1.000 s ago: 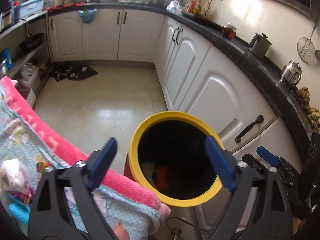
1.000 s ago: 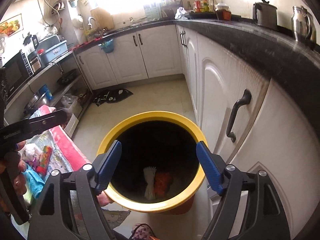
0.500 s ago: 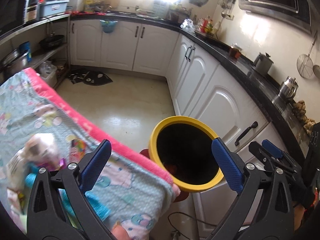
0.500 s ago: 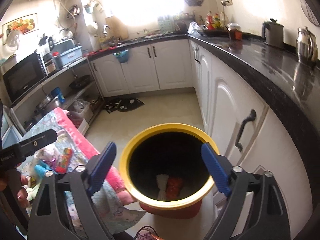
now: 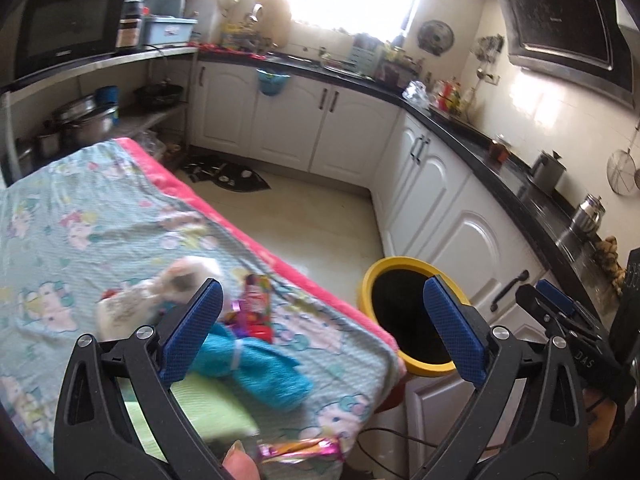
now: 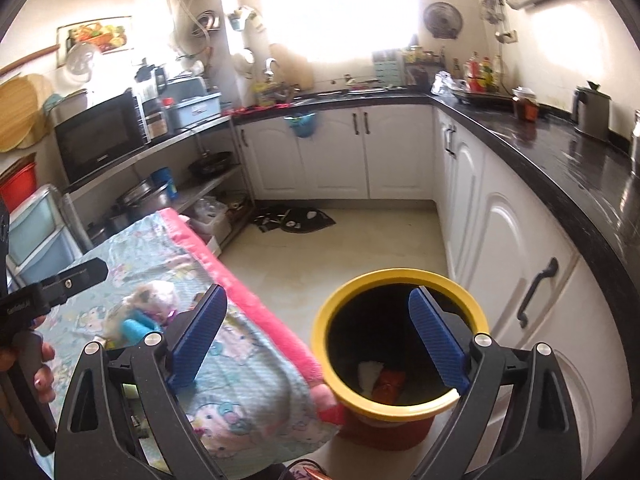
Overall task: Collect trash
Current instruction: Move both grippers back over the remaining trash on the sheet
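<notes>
Above the yellow bin (image 6: 400, 344), both grippers' fingers (image 6: 198, 334) (blue-padded) gape wide, holding nothing.

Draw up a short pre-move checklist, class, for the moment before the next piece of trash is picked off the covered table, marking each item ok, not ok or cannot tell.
1. Left gripper empty, jaws wide apart: ok.
2. Right gripper empty, jaws wide apart: ok.
3. Trash left on the patterned cloth: ok; a blue bundle, a red wrapper and a pale crumpled piece lie close together.
4. Yellow-rimmed bin uncovered, beside the table's corner: ok.
5. Room left in the bin: ok; only a white scrap and an orange piece lie at the bottom.
6. Which piece is separable from the cluster: cannot tell, blurred.
</notes>
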`<state>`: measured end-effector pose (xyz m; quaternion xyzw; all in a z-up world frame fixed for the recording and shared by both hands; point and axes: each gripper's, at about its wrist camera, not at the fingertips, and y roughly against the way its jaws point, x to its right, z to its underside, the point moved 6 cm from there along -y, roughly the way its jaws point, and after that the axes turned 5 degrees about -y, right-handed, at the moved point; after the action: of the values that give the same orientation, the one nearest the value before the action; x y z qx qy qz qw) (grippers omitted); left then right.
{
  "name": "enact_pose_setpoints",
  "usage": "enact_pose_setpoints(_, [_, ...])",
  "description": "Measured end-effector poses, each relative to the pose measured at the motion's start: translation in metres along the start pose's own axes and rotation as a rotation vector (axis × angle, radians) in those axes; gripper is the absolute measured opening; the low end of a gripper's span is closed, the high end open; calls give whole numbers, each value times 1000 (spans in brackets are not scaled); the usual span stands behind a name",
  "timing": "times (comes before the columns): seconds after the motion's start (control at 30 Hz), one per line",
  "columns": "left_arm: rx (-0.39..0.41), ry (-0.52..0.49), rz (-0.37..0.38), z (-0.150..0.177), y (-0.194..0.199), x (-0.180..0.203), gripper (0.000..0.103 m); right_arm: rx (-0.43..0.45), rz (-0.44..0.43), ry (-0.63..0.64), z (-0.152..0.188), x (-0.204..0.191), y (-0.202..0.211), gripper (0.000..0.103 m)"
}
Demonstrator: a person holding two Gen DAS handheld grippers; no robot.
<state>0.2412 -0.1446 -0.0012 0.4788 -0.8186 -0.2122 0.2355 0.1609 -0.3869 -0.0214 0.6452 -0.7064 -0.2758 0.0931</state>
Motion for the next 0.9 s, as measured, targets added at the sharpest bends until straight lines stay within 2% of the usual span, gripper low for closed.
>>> enact_pose_setpoints(0.6, [69,94,-171,23,72,-92,92,-44,-211,140,17,-109,7,90])
enact_pose_setpoints(0.9, [55,145,-242,43,90,-132,92,-98,-283,224,44,-156,0,90])
